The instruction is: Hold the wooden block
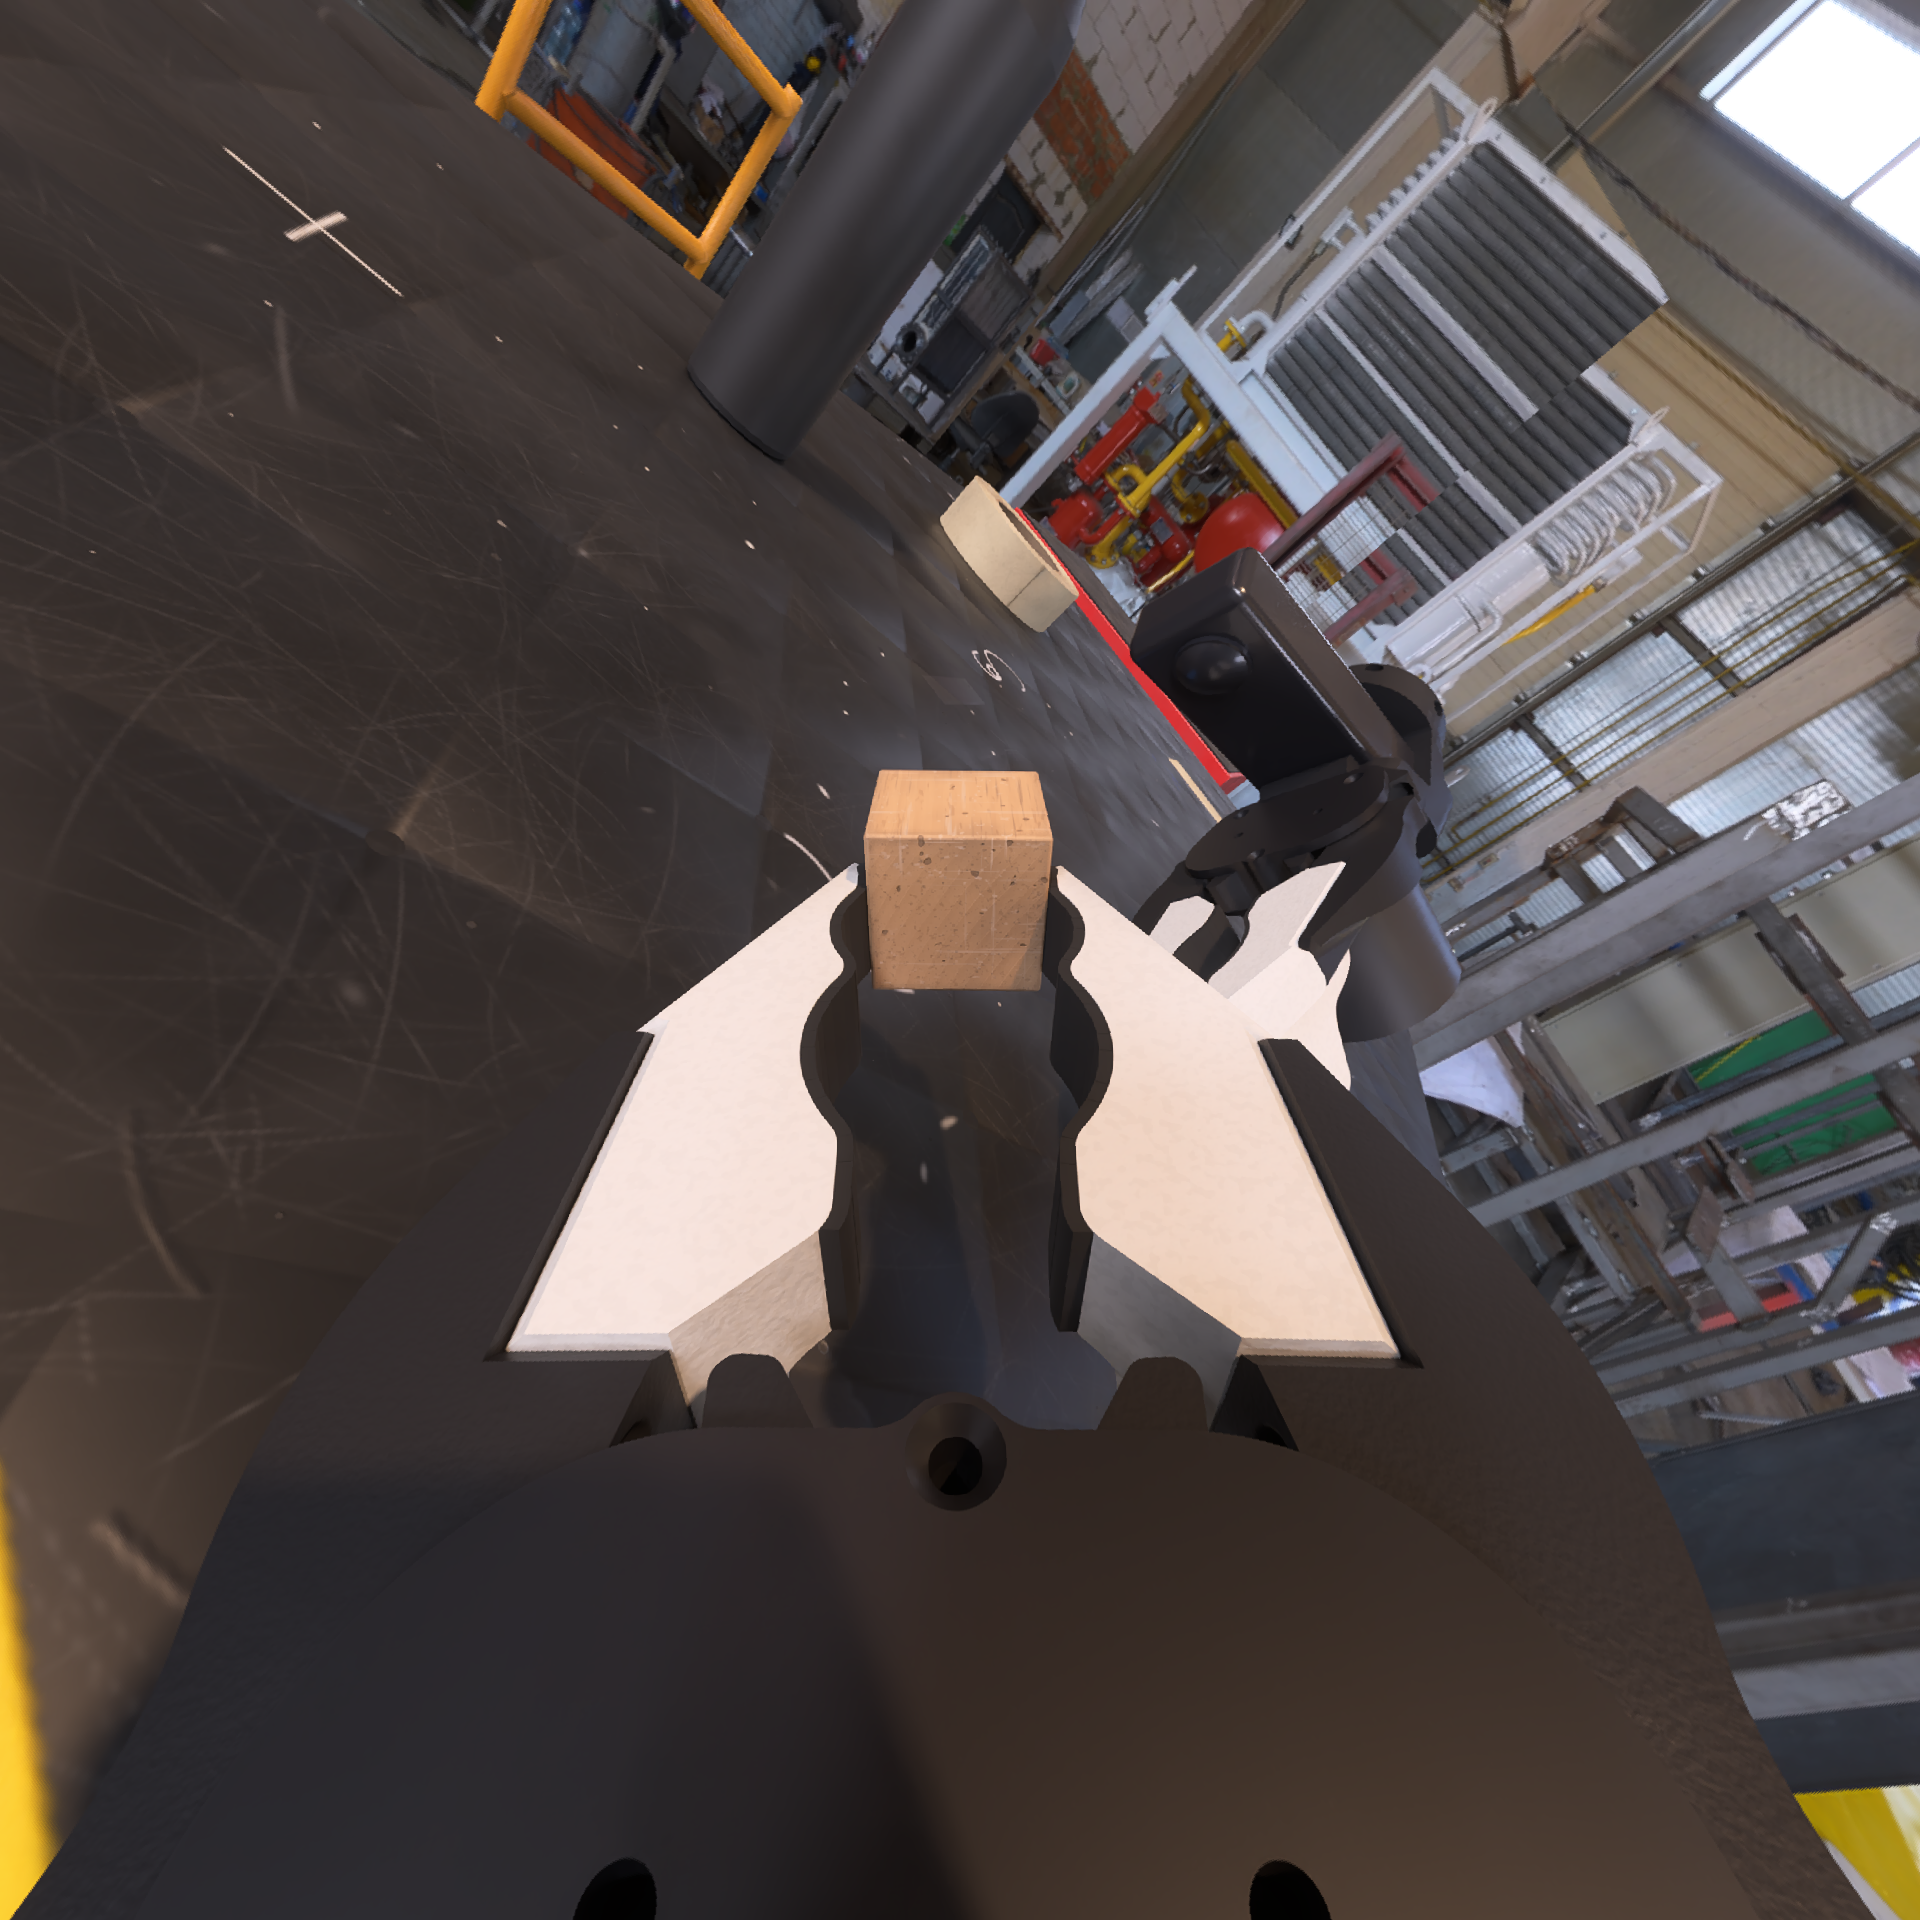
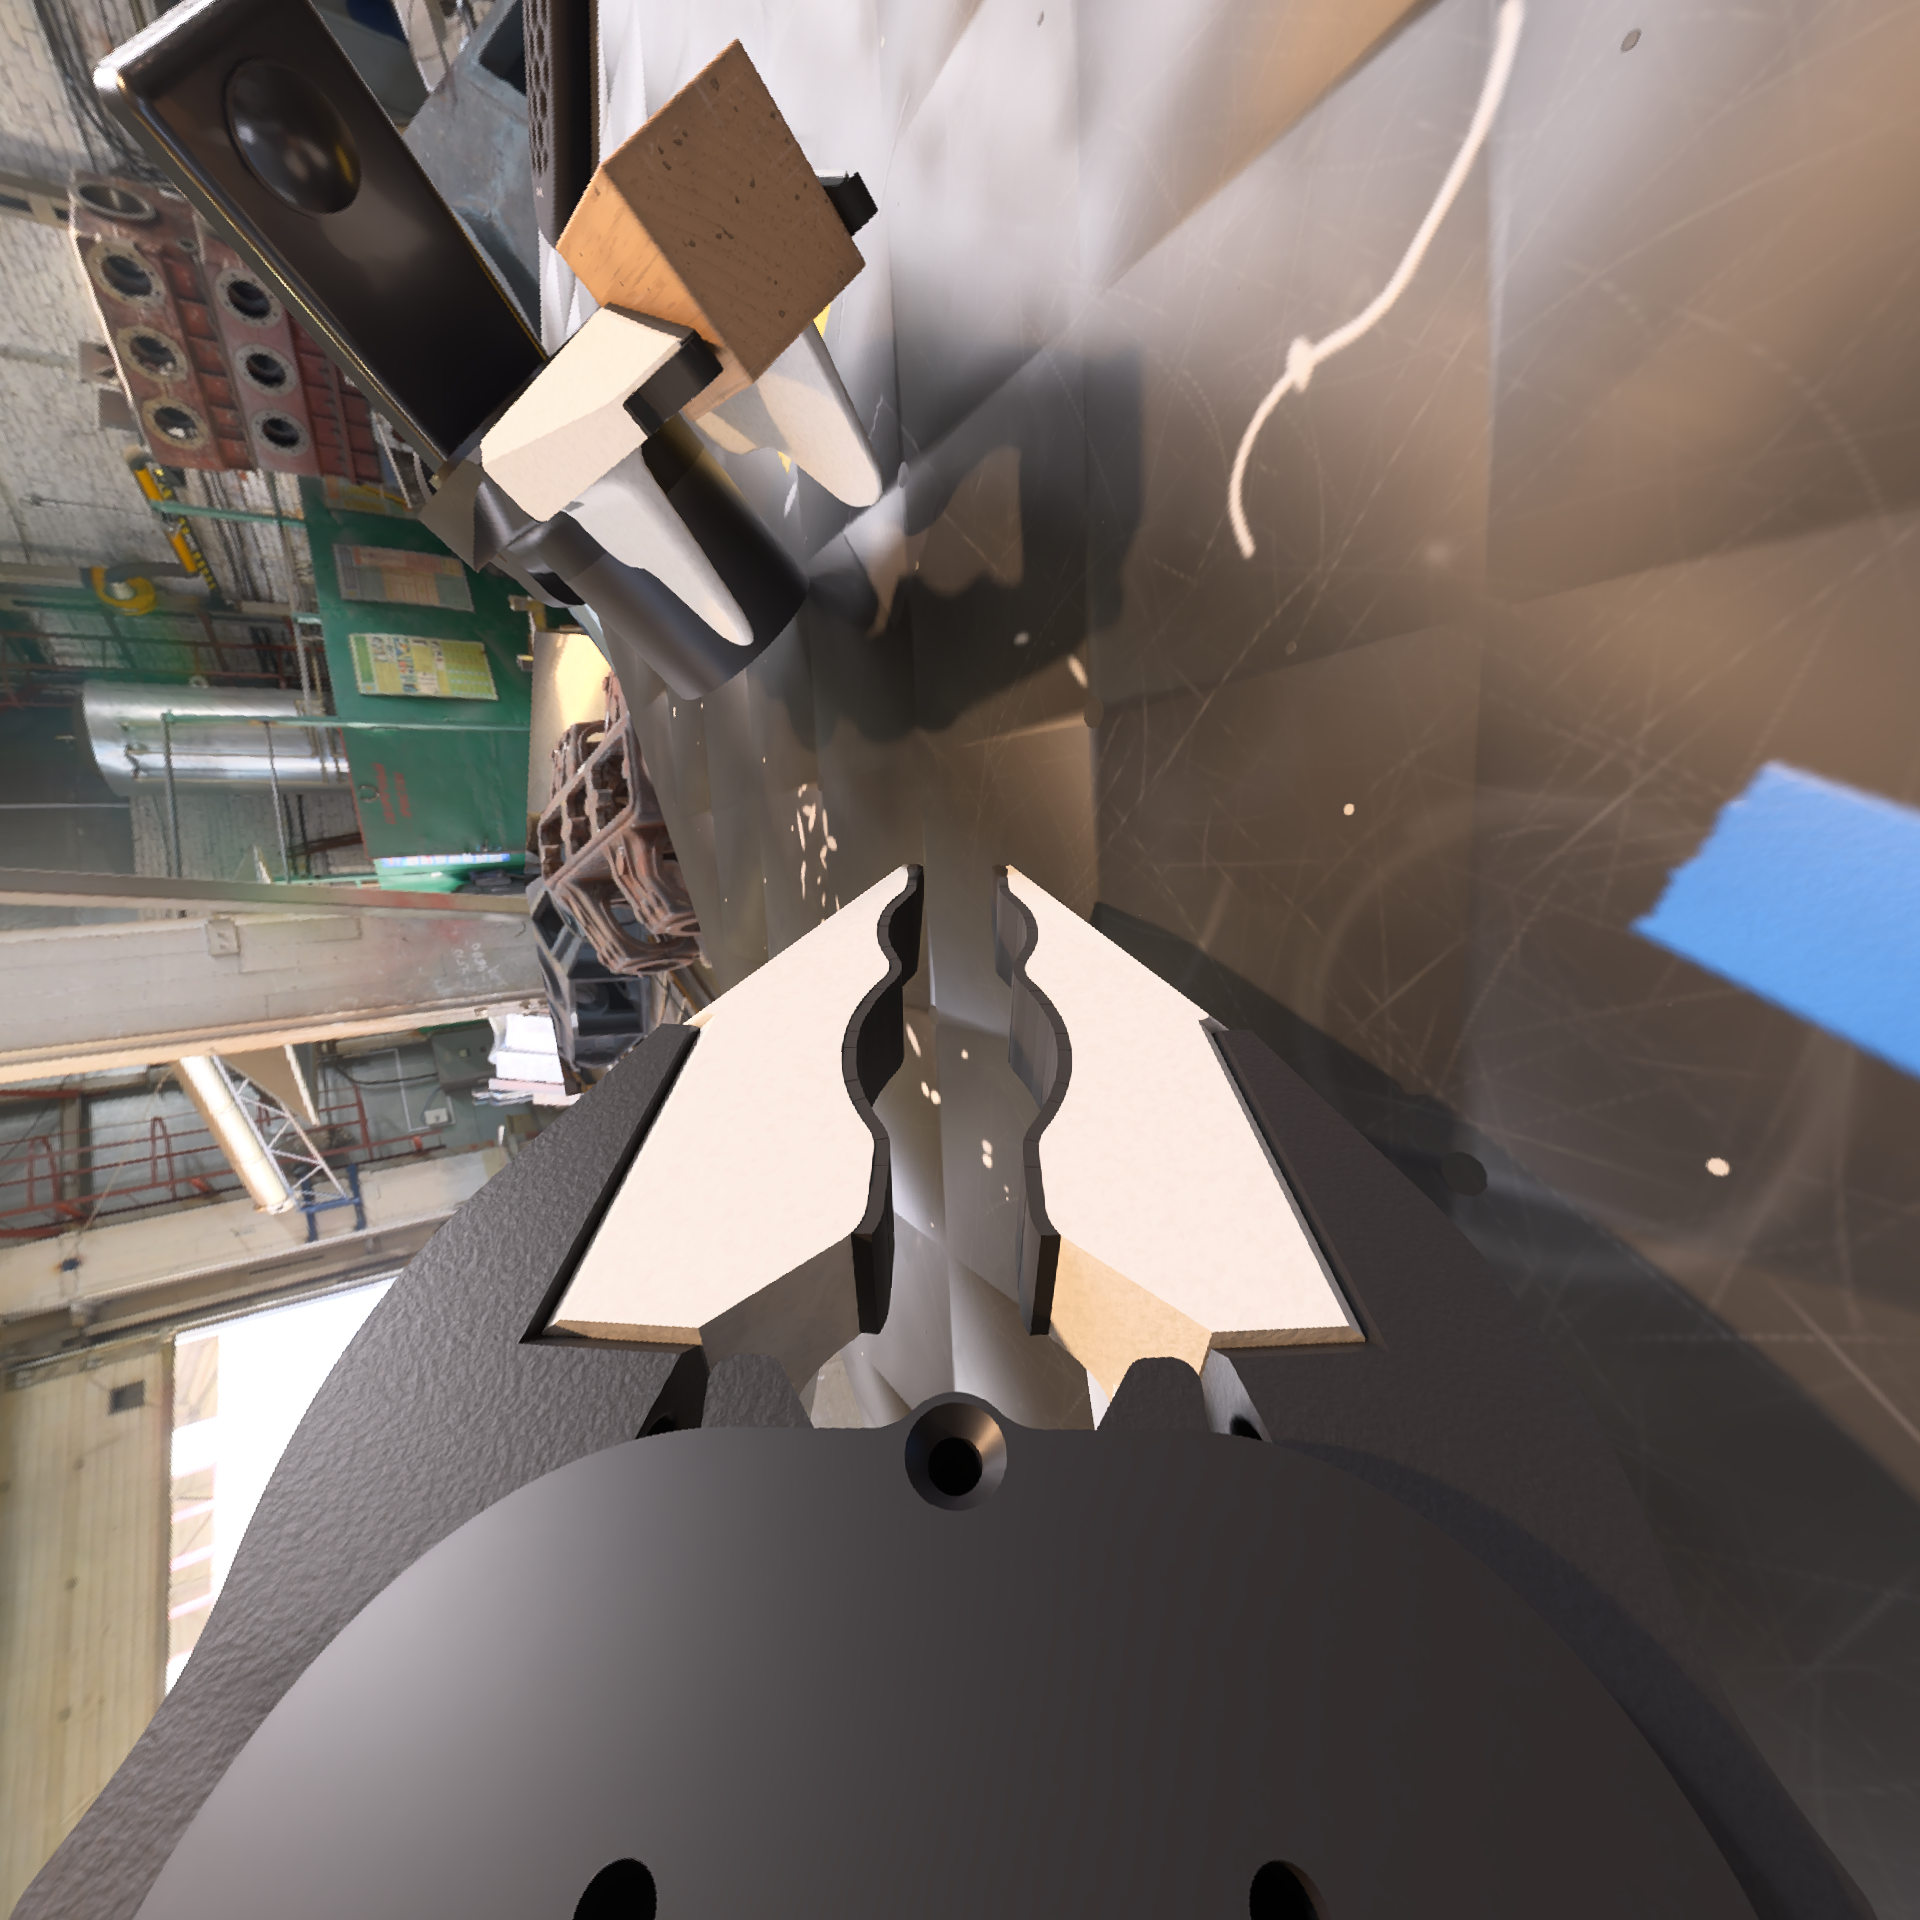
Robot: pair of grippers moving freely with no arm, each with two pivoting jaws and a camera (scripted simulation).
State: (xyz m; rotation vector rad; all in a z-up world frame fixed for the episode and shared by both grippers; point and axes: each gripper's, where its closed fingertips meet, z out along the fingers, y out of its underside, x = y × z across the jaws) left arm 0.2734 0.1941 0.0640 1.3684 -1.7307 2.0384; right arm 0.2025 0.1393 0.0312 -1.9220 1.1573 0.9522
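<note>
The left gripper (image 1: pixel 956 914) clamps the wooden block (image 1: pixel 956 883) between its fingertips, the block sitting at the very tips and lifted off the dark tabletop (image 1: pixel 364 675). To hold well, I judge it should keep the squeeze even and the wrist steady (so little of each pad bears on the wood that a twist could let it slip).

The right gripper (image 2: pixel 958 904) carries nothing, its jaws narrow with a slim gap; in the left wrist view it hangs just beside the block at 3 o'clock, not touching.

A roll of tape (image 1: pixel 1008 556) lies at 12 o'clock, a dark cylinder (image 1: pixel 842 229) beyond at 11. A blue patch (image 2: pixel 1808 914) lies at 3 o'clock in the right wrist view. Nothing blocks the hold.
</note>
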